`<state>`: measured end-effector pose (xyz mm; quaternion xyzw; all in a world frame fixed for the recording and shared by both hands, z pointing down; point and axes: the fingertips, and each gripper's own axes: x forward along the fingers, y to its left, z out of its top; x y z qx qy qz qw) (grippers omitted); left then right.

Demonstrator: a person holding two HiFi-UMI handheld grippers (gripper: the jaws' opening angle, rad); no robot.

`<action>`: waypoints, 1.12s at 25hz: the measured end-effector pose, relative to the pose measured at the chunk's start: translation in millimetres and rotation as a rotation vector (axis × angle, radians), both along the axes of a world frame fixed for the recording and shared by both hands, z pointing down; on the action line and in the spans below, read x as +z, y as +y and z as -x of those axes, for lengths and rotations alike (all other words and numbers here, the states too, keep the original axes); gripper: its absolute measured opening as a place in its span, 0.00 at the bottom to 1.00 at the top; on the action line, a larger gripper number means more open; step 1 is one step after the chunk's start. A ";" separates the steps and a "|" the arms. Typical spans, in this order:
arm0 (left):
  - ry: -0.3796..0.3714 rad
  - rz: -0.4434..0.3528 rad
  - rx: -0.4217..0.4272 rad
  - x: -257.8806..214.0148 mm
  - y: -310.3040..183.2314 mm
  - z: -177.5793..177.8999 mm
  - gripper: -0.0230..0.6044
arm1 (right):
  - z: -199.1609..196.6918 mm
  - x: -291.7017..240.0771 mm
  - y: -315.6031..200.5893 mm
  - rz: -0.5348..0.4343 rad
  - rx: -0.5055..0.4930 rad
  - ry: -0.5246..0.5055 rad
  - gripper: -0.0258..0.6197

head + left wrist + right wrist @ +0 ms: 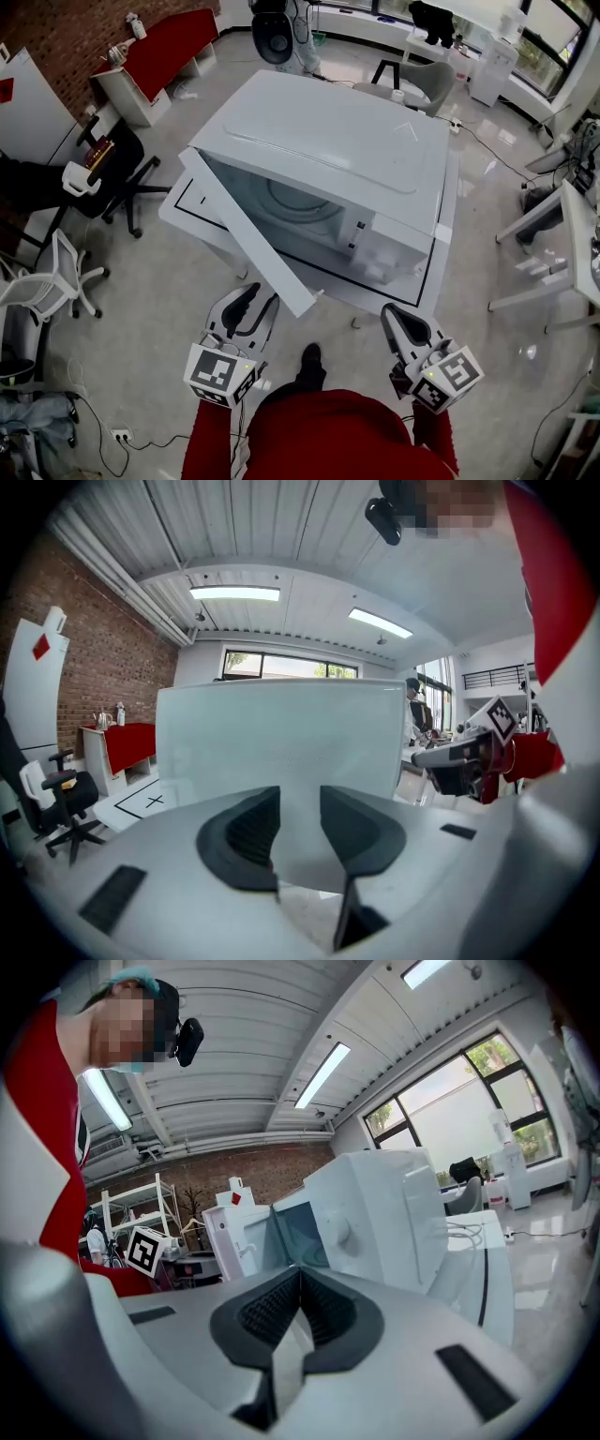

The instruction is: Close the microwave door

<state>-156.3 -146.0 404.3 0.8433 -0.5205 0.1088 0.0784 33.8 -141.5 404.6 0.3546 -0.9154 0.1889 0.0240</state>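
Observation:
A white microwave point(328, 150) sits on a low white platform point(417, 281). Its door point(248, 234) hangs open, swung out toward me on the left side, and the cavity shows behind it. My left gripper point(258, 298) is open just short of the door's free end. In the left gripper view the door panel point(281, 752) fills the space ahead of the left gripper point(300, 799), with nothing between the pads. My right gripper point(389, 315) is shut and empty near the platform's front edge. From the right gripper point(300, 1274) the microwave body point(375, 1213) stands ahead and to the right.
A black office chair point(117, 178) and a white chair point(61, 277) stand at the left, beyond a red-topped bench point(159, 47). White desks point(562, 234) line the right side. My foot point(310, 361) is on the grey floor below the door.

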 end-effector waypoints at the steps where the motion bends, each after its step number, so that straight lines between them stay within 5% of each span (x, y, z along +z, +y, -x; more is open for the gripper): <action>1: 0.002 -0.001 0.004 0.0 -2.8 -1.7 0.24 | -0.5 -0.3 -0.7 0.000 0.003 0.000 0.06; 28: 0.027 0.015 0.095 1.5 -54.5 -54.9 0.24 | -11.8 5.6 -8.6 0.018 0.059 0.006 0.06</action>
